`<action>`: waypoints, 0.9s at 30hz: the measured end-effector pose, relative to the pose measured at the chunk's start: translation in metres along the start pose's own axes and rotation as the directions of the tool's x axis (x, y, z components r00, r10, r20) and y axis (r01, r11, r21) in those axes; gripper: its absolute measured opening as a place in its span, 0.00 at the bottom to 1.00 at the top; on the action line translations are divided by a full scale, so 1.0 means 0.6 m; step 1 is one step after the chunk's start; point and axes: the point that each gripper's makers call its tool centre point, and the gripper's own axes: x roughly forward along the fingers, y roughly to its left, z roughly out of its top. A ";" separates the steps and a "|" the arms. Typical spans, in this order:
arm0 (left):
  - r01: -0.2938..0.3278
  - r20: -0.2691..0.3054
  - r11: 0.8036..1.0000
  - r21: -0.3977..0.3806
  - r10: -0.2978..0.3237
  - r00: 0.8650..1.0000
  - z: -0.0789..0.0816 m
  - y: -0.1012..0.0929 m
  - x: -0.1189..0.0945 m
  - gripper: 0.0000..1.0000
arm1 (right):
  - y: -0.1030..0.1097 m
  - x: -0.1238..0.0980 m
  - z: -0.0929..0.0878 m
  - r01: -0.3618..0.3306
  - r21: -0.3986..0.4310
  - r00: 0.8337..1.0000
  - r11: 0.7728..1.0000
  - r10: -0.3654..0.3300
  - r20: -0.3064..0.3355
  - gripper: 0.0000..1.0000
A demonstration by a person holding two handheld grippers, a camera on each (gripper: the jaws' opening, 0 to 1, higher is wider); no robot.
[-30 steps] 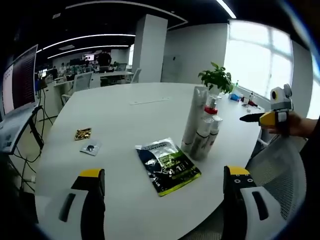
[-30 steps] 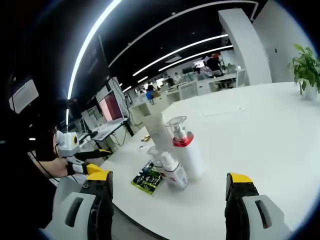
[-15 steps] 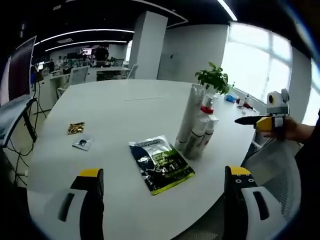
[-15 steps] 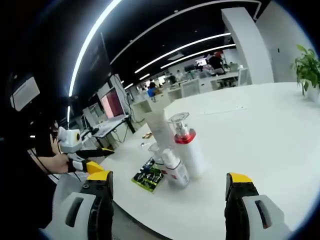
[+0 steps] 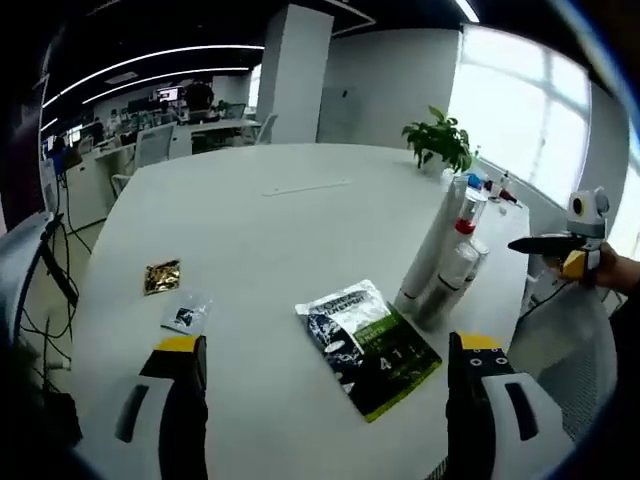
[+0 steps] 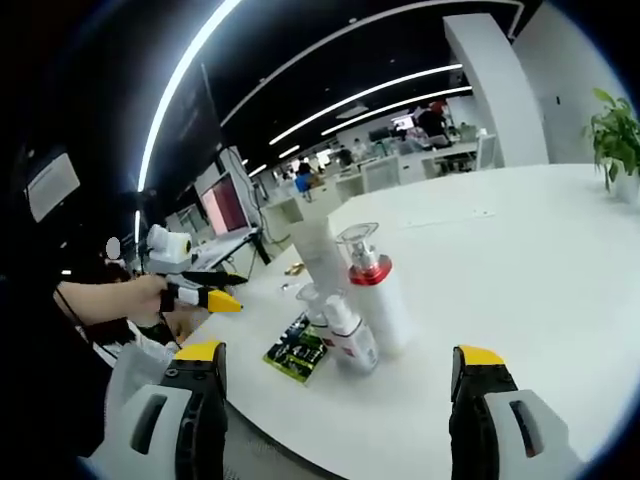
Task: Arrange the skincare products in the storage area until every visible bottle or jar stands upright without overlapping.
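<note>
Left gripper view: the left hand-held gripper (image 5: 325, 400) hovers above the white counter (image 5: 250, 230) with its jaws wide apart and nothing between them. The right hand-held gripper (image 6: 340, 415) is likewise spread apart and empty, held well short of the products.

Location of task items: a cluster of skincare bottles (image 5: 440, 265) stands near the counter edge, on the right of this view. In the right gripper view the cluster resolves into a tall white tube (image 6: 322, 255), a pump bottle with a red collar (image 6: 375, 295) and two smaller white bottles (image 6: 340, 335), set tightly together.

Orientation: each bottle's long axis runs vertical to the counter, cap or pump end up. Whether neighbouring bottles touch cannot be told.

A flat green-and-black sachet (image 5: 368, 335) lies just beside the cluster, label up, its long axis pointing diagonally across the counter. A gold packet (image 5: 162, 277) and a small clear packet (image 5: 185, 316) lie well apart from it.

Current step, as judged: approach and assessment; no item is grasped. The next move likely calls for advancing one hand-held gripper to the cluster and separating crowded bottles without tipping the tall tube.
</note>
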 end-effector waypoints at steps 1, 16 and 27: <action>-0.001 -0.002 1.000 0.004 0.001 1.000 0.002 0.003 0.004 0.97 | 0.000 0.000 0.000 0.001 0.001 1.000 1.000 -0.001 0.000 0.99; -0.082 -0.167 0.996 0.022 0.084 0.982 -0.067 0.106 0.065 0.94 | -0.006 0.000 -0.004 0.023 0.012 1.000 1.000 -0.023 -0.012 0.99; -0.187 -0.234 0.982 0.012 0.184 0.955 -0.062 0.206 0.076 0.87 | -0.013 0.003 -0.012 0.030 0.021 0.999 0.999 -0.030 -0.040 0.99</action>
